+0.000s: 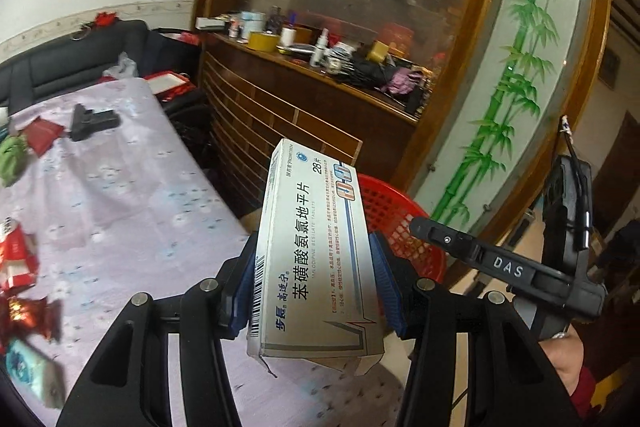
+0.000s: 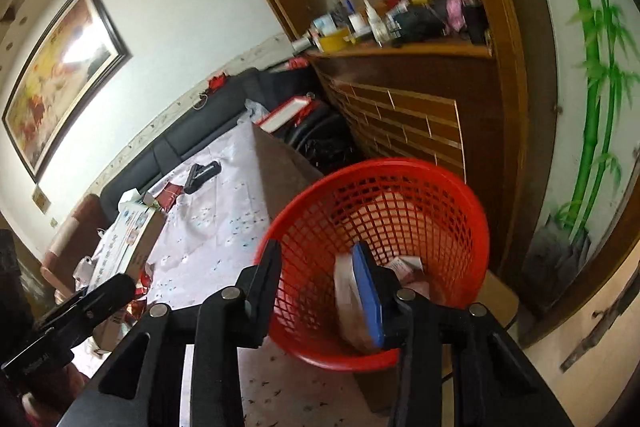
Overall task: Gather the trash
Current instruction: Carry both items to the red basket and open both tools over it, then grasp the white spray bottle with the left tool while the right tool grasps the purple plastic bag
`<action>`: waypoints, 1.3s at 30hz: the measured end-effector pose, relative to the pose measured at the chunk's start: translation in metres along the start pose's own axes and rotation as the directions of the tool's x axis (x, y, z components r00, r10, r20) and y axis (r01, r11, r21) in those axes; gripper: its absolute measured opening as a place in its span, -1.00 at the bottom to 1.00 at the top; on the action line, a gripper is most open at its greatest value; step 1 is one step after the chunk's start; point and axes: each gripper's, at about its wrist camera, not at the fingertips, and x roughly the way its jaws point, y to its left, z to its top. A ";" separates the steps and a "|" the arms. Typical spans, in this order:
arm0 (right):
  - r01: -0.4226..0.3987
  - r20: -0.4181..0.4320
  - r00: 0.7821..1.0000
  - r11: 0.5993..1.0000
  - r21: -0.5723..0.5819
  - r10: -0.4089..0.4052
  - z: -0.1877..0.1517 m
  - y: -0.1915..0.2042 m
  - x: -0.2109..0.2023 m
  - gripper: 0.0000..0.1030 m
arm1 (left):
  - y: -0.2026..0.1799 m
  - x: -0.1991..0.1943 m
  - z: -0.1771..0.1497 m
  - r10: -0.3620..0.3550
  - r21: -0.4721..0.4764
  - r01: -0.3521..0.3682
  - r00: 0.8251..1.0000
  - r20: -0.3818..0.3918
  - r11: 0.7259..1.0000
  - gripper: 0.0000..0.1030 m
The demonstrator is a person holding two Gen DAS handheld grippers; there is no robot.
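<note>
A white medicine box [image 1: 316, 247] with blue print stands tilted between the blue pads of my left gripper [image 1: 314, 239], which is shut on it. Behind the box is the red mesh basket [image 1: 400, 211], beside the table's end. My right gripper [image 2: 316, 251] hangs over that basket [image 2: 404, 203] with its jaws apart. A blurred pale packet [image 2: 346, 303] lies against the inner face of the right pad [image 2: 370, 299], while the other finger stands clear of it. Paper scraps [image 2: 408, 263] lie in the basket. The right gripper's body [image 1: 500, 267] shows in the left wrist view.
The table's lilac flowered cloth [image 1: 120, 195] carries red wrappers [image 1: 16, 263], a green wad [image 1: 12, 159], a red packet [image 1: 42, 135], a black object [image 1: 92, 121] and a teal packet [image 1: 32, 375]. A cardboard box [image 2: 128, 247] lies further along. A cluttered wooden sideboard [image 1: 320, 99] and black sofa [image 1: 80, 55] stand behind.
</note>
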 end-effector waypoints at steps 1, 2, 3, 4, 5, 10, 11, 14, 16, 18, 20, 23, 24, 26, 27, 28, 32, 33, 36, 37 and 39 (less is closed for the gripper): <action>-0.008 -0.011 1.000 1.000 0.022 0.008 0.001 -0.007 0.004 -0.22 | -0.004 0.004 0.001 -0.008 0.006 0.008 1.000 -0.007 1.000 -0.02; -0.006 -0.009 1.000 1.000 0.027 0.006 0.000 -0.010 0.003 -0.22 | -0.010 0.011 0.005 -0.021 0.012 0.021 1.000 -0.017 1.000 -0.02; 0.001 0.001 1.000 1.000 0.026 -0.001 -0.001 -0.014 0.000 -0.22 | -0.014 0.017 0.009 -0.031 0.018 0.031 0.999 -0.022 0.999 0.00; 0.007 0.011 1.000 1.000 0.022 -0.007 -0.003 -0.017 -0.004 -0.22 | -0.019 0.024 0.014 -0.038 0.027 0.038 0.999 -0.020 0.999 0.01; 0.011 0.018 1.000 1.000 0.023 -0.011 -0.004 -0.019 -0.007 -0.22 | -0.024 0.031 0.018 -0.039 0.032 0.040 0.999 -0.015 0.999 0.01; 0.033 0.062 0.997 0.996 0.082 -0.039 -0.004 -0.036 -0.021 -0.22 | -0.032 0.042 0.021 -0.045 0.055 0.047 0.998 -0.040 0.997 0.37; 0.050 0.078 0.995 0.995 0.088 -0.057 -0.003 -0.039 -0.026 -0.20 | -0.029 0.038 0.018 -0.054 0.047 0.056 0.998 -0.038 0.997 0.37; 0.063 0.096 0.993 0.993 0.095 -0.072 -0.005 -0.045 -0.037 -0.17 | -0.014 0.025 0.012 -0.052 0.009 0.053 0.998 -0.042 0.999 0.37; 0.071 0.097 0.992 0.994 0.083 -0.079 -0.006 -0.044 -0.040 -0.16 | -0.004 0.016 0.007 -0.038 -0.011 0.038 0.998 -0.043 0.999 0.37; 0.075 0.096 0.992 0.995 0.068 -0.082 -0.008 -0.040 -0.040 -0.15 | 0.008 0.005 0.000 -0.015 -0.031 0.014 0.999 -0.044 0.999 0.37; 0.055 0.087 0.994 0.997 0.059 -0.060 -0.011 -0.034 -0.037 -0.11 | 0.020 -0.010 -0.008 0.009 -0.044 -0.011 0.999 -0.039 0.999 0.37; 0.016 0.058 0.998 1.000 0.027 -0.017 -0.018 -0.015 -0.030 0.03 | 0.036 -0.034 -0.020 0.049 -0.052 -0.050 0.999 -0.025 0.997 0.38; 0.011 0.051 0.999 1.000 0.015 -0.012 -0.020 -0.012 -0.028 0.04 | 0.040 -0.040 -0.022 0.062 -0.052 -0.063 0.998 -0.023 0.997 0.38; -0.008 0.022 1.000 1.000 -0.024 0.008 -0.026 0.006 -0.020 0.11 | 0.052 -0.059 -0.033 0.099 -0.054 -0.099 0.995 -0.017 0.994 0.38; -0.015 0.009 1.000 0.999 -0.037 0.015 -0.029 0.013 -0.017 0.14 | 0.059 -0.068 -0.037 0.108 -0.060 -0.109 0.994 -0.013 0.992 0.38; -0.023 -0.008 1.000 0.998 -0.052 0.023 -0.033 0.023 -0.012 0.20 | 0.064 -0.073 -0.040 0.119 -0.065 -0.119 0.993 -0.011 0.991 0.38; -0.069 -0.077 0.995 0.991 -0.111 0.060 -0.049 0.060 0.006 0.20 | 0.096 -0.108 -0.057 0.168 -0.120 -0.167 0.986 -0.001 0.979 0.38; -0.092 -0.096 0.992 0.987 -0.130 0.079 -0.054 0.071 0.010 0.20 | 0.106 -0.117 -0.061 0.187 -0.137 -0.185 0.982 0.001 0.973 0.38; -0.134 -0.130 0.985 0.976 -0.172 0.113 -0.064 0.095 0.020 0.20 | 0.136 -0.147 -0.076 0.233 -0.190 -0.227 0.972 0.009 0.955 0.38; -0.147 -0.145 0.982 0.971 -0.191 0.121 -0.070 0.107 0.024 0.20 | 0.147 -0.157 -0.081 0.255 -0.208 -0.247 0.967 0.011 0.947 0.38; -0.164 -0.165 0.978 0.964 -0.210 0.130 -0.076 0.119 0.029 0.20 | 0.172 -0.179 -0.092 0.315 -0.248 -0.303 0.949 0.010 0.920 0.38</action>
